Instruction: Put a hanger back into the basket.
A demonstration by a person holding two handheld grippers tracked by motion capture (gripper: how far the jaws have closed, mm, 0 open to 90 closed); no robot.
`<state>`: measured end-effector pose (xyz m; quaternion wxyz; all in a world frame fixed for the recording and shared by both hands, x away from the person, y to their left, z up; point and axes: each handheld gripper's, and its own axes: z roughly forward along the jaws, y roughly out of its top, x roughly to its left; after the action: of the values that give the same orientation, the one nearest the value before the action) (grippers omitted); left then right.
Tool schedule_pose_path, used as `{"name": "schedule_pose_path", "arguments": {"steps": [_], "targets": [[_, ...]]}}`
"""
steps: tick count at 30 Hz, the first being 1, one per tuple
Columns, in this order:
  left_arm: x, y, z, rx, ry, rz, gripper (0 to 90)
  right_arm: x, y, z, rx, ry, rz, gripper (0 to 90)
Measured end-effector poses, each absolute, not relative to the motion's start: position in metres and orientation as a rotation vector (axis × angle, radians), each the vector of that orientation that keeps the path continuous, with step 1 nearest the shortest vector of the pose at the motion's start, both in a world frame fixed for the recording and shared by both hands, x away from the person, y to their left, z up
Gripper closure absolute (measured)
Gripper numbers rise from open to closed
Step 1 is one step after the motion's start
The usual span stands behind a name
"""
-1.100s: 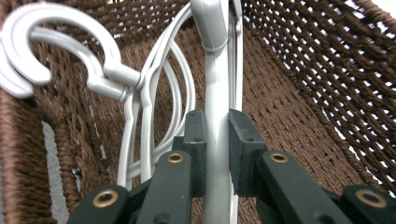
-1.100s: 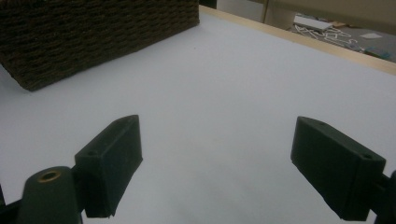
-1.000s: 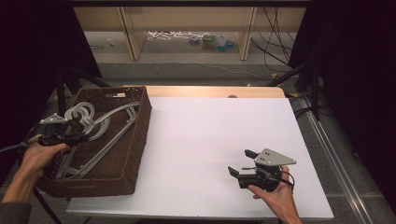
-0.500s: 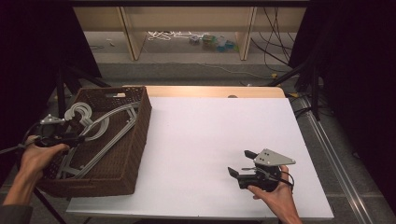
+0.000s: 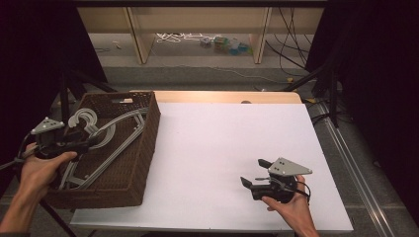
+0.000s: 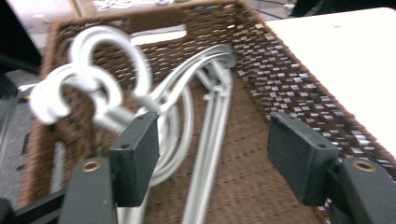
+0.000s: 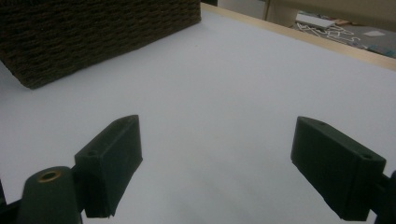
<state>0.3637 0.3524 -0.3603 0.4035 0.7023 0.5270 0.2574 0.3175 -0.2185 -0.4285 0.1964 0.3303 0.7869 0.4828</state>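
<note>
White table (image 5: 222, 163) fills the middle, with a brown woven basket (image 5: 143, 148) at its left edge. Grey and white hangers (image 6: 187, 107) lie in the basket. Over them, the left claw (image 6: 212, 161) has just been opening, with nothing between its jaws. Far off, the right claw (image 7: 217, 163) stands wide open and empty above bare table.

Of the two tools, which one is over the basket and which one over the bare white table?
The left tool is over the brown woven basket with the white hangers. The right tool is over the white table.
</note>
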Motion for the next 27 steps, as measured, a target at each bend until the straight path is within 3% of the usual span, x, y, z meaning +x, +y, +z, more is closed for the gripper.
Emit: {"name": "schedule_pose_path", "arguments": {"steps": [17,27], "targets": [[0.340,0.282,-0.340,1.694,1.111,0.572,22.8,0.317,-0.218,-0.428,0.916,2.194,1.364,17.1],[0.333,0.249,-0.346,1.699,1.005,0.525,18.1,0.317,-0.218,-0.428,0.923,2.187,1.362,17.1]]}}
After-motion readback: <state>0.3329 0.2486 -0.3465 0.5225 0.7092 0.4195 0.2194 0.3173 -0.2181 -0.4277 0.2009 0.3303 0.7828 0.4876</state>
